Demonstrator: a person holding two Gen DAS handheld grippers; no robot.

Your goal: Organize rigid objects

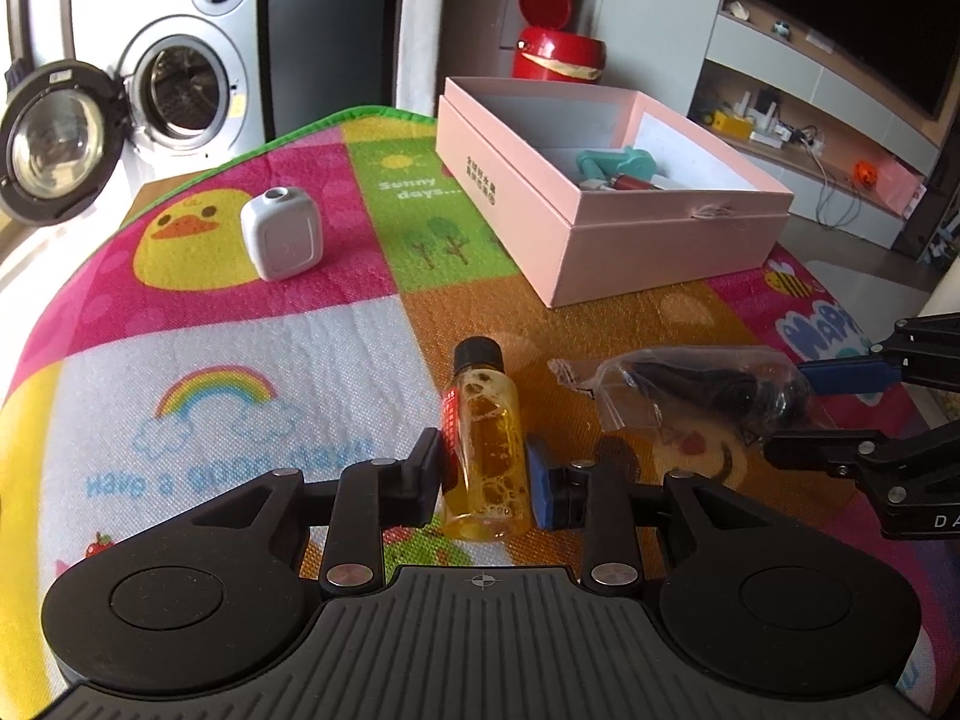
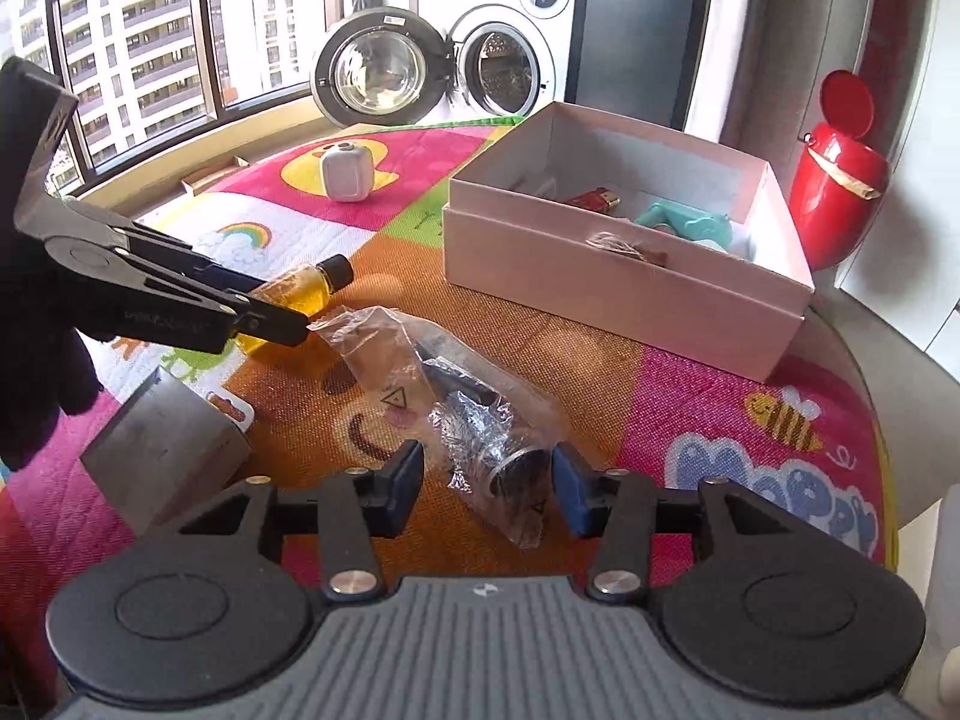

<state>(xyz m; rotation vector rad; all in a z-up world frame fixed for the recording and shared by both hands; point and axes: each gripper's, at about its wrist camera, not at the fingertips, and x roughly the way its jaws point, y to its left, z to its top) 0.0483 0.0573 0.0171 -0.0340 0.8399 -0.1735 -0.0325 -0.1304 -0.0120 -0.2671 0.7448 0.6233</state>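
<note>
A small bottle of yellow liquid with a black cap [image 1: 483,450] lies on the colourful play mat, between the fingers of my left gripper [image 1: 485,474], which is shut on it; it also shows in the right wrist view [image 2: 300,294]. A black object in a clear plastic bag [image 2: 480,408] lies on the mat; my right gripper [image 2: 487,486] is open with its fingers on either side of the bag's near end. The bag also shows in the left wrist view [image 1: 690,387]. A white square device [image 1: 282,234] stands on the duck picture. An open pink box [image 1: 678,228] holds a teal item and a red item.
A grey metal block [image 2: 162,450] lies on the mat at the left in the right wrist view. A red bin [image 2: 840,180] stands beyond the table. A washing machine with its door open [image 2: 498,60] is behind. The mat's edge curves off on all sides.
</note>
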